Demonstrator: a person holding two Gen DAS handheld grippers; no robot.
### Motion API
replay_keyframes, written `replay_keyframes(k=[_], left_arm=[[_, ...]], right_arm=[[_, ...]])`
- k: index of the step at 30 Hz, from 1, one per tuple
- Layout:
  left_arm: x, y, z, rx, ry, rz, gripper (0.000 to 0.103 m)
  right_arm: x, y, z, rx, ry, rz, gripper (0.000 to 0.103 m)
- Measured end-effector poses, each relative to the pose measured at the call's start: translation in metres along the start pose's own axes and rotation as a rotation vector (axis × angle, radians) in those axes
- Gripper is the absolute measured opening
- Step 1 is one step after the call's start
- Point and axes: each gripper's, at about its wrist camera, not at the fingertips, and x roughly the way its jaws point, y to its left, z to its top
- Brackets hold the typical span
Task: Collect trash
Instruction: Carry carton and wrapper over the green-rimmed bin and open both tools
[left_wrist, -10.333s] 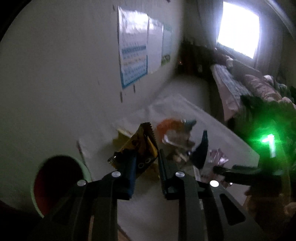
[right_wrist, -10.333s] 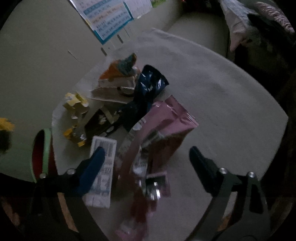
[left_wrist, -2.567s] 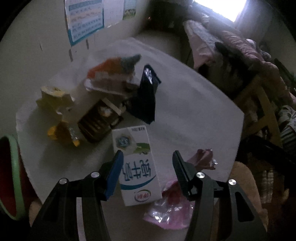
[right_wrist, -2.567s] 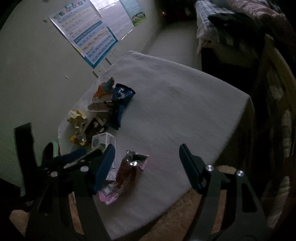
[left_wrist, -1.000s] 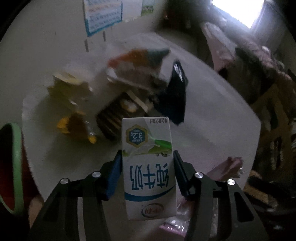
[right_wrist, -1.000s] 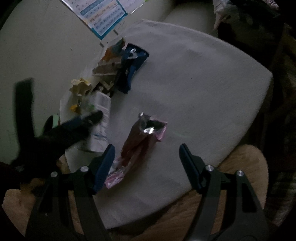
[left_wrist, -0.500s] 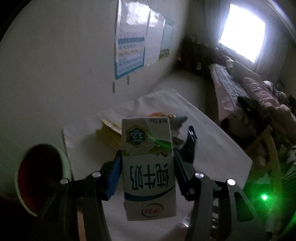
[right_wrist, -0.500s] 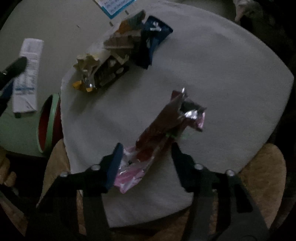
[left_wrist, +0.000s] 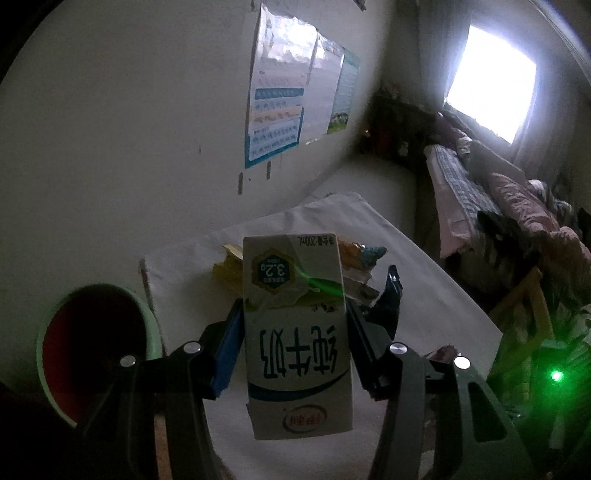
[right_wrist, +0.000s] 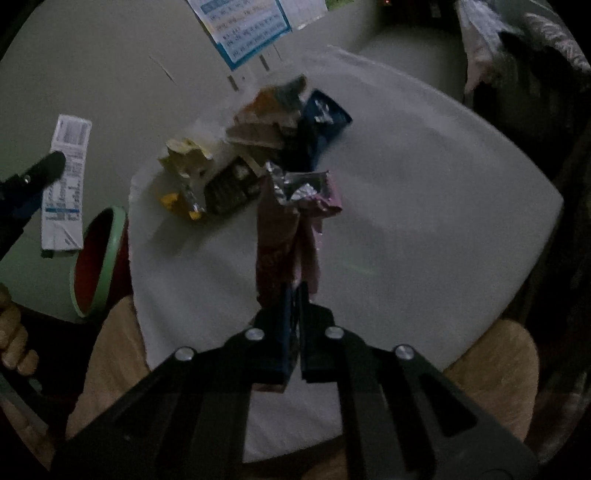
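My left gripper (left_wrist: 295, 321) is shut on a white milk carton (left_wrist: 297, 332), held up in the air above the table's near left corner. The same carton (right_wrist: 66, 184) shows at the left of the right wrist view, above the bin. My right gripper (right_wrist: 294, 295) is shut on a pink foil wrapper (right_wrist: 291, 221), which stands up from its jaws over the white table (right_wrist: 424, 221). A red bin with a green rim (left_wrist: 96, 350) (right_wrist: 98, 258) stands on the floor beside the table's left edge.
A pile of wrappers lies at the table's far left: a yellow crumpled box (right_wrist: 184, 158), a dark brown packet (right_wrist: 232, 188), an orange packet (right_wrist: 269, 107) and a dark blue bag (right_wrist: 321, 125). A person's hand (right_wrist: 13, 339) shows at the left. Posters (left_wrist: 280, 110) hang on the wall; a bed (left_wrist: 498, 199) stands at the right.
My left gripper has lifted the milk carton off the table, and its view has tipped up toward the wall. My right gripper has closed on the pink wrapper and raised it.
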Motion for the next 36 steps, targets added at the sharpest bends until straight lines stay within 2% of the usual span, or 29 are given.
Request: replay_keyframes(k=[5,11,21,36], left_arm=[[-0.013,0.007,0.004,0.010,-0.040,0.050,0.051],[-0.031,0.017,0.012,0.014,-0.092,0.088,0.051],[-0.049,0.038,0.020,-0.010,-0.145,0.118,0.051],[-0.052,0.083,0.014,-0.090,-0.144,0.173,0.051]], right_arm=[[-0.023,0.015,0.019,-0.013,-0.074,0.016,0.005],[-0.049,0.048,0.036,-0.104,-0.169,0.019,0.005],[-0.062,0.083,0.047,-0.162,-0.207,0.072,0.005],[-0.058,0.149,0.066,-0.264,-0.231,0.142,0.005]])
